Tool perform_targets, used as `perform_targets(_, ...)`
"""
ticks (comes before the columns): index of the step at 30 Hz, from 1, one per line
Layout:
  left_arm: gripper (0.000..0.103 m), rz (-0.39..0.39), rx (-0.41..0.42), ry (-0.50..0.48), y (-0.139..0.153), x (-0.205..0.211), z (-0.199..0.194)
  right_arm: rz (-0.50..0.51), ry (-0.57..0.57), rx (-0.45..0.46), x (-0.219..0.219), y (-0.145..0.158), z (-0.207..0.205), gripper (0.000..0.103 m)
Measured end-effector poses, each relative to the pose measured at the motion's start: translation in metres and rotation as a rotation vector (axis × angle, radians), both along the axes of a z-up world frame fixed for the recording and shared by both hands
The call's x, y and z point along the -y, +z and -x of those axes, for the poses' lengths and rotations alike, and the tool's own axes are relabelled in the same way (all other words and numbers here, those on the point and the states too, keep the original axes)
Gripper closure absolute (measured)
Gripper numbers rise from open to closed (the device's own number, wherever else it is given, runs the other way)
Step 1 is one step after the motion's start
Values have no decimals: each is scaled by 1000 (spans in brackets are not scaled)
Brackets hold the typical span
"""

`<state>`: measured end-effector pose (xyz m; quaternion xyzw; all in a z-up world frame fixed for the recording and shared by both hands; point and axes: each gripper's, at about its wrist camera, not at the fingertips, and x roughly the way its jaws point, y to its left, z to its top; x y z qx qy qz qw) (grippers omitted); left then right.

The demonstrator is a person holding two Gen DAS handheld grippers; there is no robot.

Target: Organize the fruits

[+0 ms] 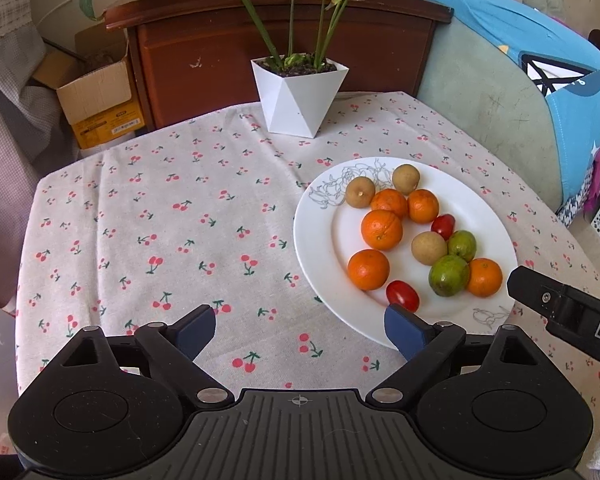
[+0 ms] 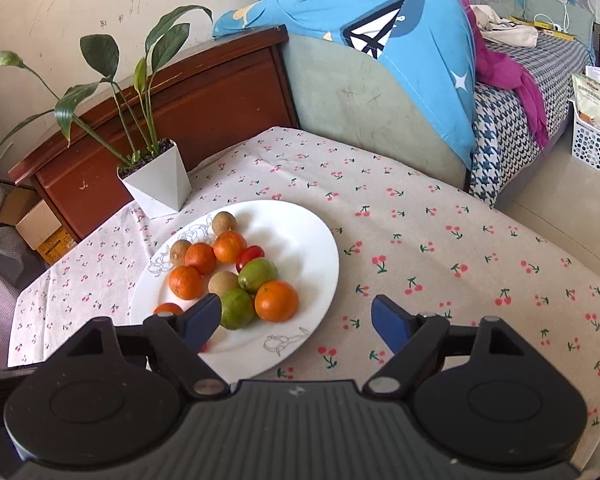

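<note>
We see every fruit gathered on the white plate (image 1: 316, 240), which sits at the right centre of the left wrist view on the desk (image 1: 160, 220) with its cherry-print cloth. On the plate lie five oranges (image 1: 381, 229), three brown longans (image 1: 360, 192), two green fruits (image 1: 449, 275) and two small red tomatoes (image 1: 402, 295); none of them rests loose on the cloth in either view. The kinds are mixed: one longan and the upper tomato sit among the oranges and green fruits in the middle, and the second tomato lies alone at the lower rim. Our left tongs (image 1: 300, 330) stand wide open and hold nothing, low in the frame over bare cloth, with the right pad just at the plate's near edge. Our right tongs (image 2: 296, 320) are also spread wide and empty, at the bottom centre of the right wrist view, the left pad in front of a green fruit and the right pad over the cloth. A white plant pot (image 1: 298, 98) stands in the upper centre, behind the plate. We judge that if organizing means collecting fruit onto the plate, the scene already lies that way; if it means grouping by kind, sorting would be left. The pictures do not settle which.
</note>
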<state>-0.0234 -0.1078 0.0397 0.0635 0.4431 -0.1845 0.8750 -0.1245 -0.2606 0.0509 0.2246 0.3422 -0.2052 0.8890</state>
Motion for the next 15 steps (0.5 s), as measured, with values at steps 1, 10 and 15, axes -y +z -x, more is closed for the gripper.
perform_targets(1, 10, -5, -4, 3, -1, -1, 1, 2, 0, -7, -2, -1, 1, 17)
perform_targets(10, 10, -43, -16, 26, -6, -6, 8, 40, 6, -63, -20, -8, 6, 16)
perform_targets(15, 10, -49, -16, 26, -6, -7, 8, 56, 1, -69, -21, -8, 5, 16)
